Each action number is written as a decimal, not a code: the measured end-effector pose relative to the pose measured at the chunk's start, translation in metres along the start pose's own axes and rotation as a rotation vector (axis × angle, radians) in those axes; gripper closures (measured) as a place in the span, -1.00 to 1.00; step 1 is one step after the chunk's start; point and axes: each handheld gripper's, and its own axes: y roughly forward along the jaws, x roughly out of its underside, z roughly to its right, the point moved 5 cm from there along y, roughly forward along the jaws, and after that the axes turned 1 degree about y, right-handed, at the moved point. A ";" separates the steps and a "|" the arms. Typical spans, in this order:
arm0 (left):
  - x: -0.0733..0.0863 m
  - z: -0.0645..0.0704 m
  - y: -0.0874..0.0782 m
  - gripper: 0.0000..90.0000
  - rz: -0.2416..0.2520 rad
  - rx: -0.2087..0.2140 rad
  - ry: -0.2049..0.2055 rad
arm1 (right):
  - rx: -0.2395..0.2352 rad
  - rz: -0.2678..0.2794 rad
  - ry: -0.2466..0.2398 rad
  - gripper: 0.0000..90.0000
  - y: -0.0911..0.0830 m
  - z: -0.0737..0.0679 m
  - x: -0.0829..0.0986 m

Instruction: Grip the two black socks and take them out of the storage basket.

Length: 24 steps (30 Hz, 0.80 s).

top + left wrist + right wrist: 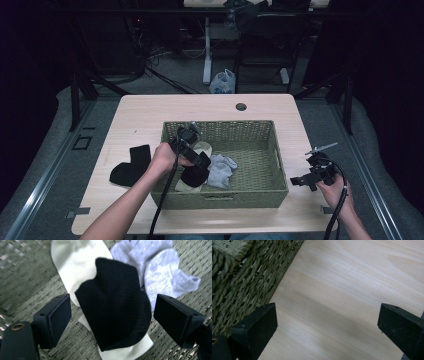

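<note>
Left gripper (112, 315) jaws spread wide, holding nothing, straddling black sock (113, 305) lying on white sock (75, 267) inside woven basket (280, 150); grey sock (160, 270) just beside. Second black sock (131, 165) on table (150, 112) left of basket. Right gripper (325, 327) gaping, empty, over bare tabletop beside basket.

A: What is on the far edge of the light wooden table (150, 112)?
B: A small round dark hole (241, 106).
A: And on the floor behind it?
B: A white plastic bag (223, 82), just beside a white metal desk leg (207, 55).
</note>
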 end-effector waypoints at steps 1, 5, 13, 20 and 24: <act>0.001 0.001 0.003 -0.62 -0.016 0.005 0.003 | -0.002 -0.013 -0.010 -0.96 -0.001 0.001 0.000; 0.003 0.003 0.012 -0.43 -0.057 0.006 0.008 | -0.002 -0.003 -0.002 -0.96 -0.001 0.000 0.000; 0.010 0.004 0.017 0.47 -0.086 0.011 0.036 | -0.001 -0.015 -0.008 -0.96 -0.003 0.000 0.000; 0.013 0.004 0.004 0.89 -0.031 0.006 0.068 | 0.004 -0.004 -0.001 -0.96 -0.003 0.002 0.000; 0.013 0.002 -0.010 0.90 0.009 0.004 0.068 | 0.004 -0.005 -0.001 -0.96 -0.003 0.002 0.000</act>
